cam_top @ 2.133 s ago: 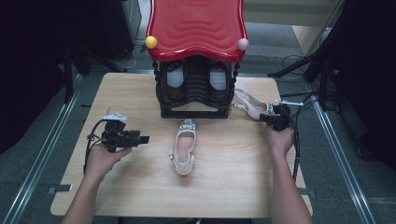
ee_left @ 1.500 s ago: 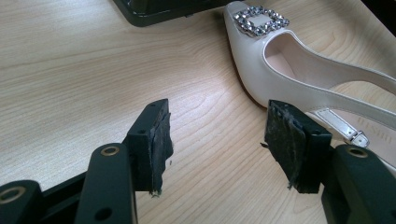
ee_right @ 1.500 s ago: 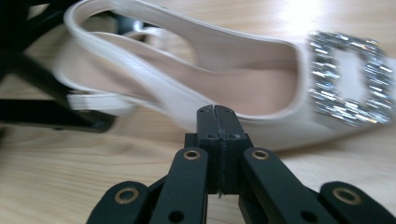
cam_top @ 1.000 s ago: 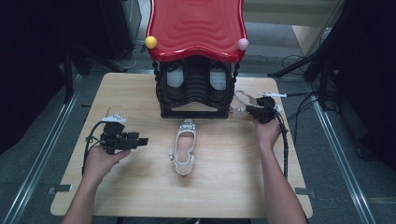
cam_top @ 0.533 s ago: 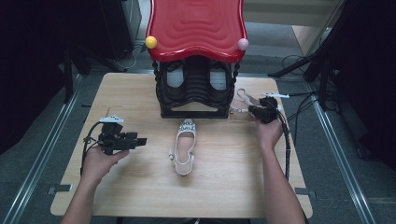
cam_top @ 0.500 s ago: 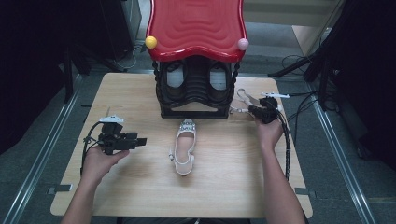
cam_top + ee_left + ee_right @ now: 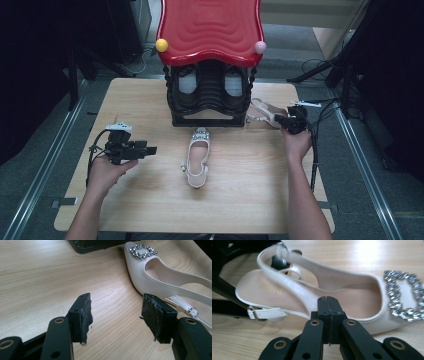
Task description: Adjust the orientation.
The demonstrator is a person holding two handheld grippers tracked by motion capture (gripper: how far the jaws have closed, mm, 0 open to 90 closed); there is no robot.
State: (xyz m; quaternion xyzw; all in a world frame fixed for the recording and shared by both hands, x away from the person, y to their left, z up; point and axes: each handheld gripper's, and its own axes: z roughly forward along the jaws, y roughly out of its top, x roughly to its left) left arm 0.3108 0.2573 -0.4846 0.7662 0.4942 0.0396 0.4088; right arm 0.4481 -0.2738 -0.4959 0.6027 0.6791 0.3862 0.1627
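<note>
A cream shoe [image 7: 197, 157] with a jewelled buckle lies in the middle of the table [image 7: 150, 205], its long axis running away from the person, toe and buckle toward the rack [image 7: 209, 95] and heel strap toward the near edge; a second, matching shoe [image 7: 262, 114] lies at the rack's right foot, just in front of the right gripper [image 7: 286, 122]; that gripper's jaws are pressed together with nothing visibly between them, their tips at the shoe's side rim, though I cannot tell whether they touch it; the left gripper [image 7: 148, 149] sits to the left of the middle shoe, jaws spread and empty, aimed across the table at the shoe's side, so it is the nearer one for that shoe and would meet it crosswise to its length; the rack carries a red wavy top [image 7: 210, 27] with a yellow ball [image 7: 161, 45] and a pink ball [image 7: 260, 47].
</note>
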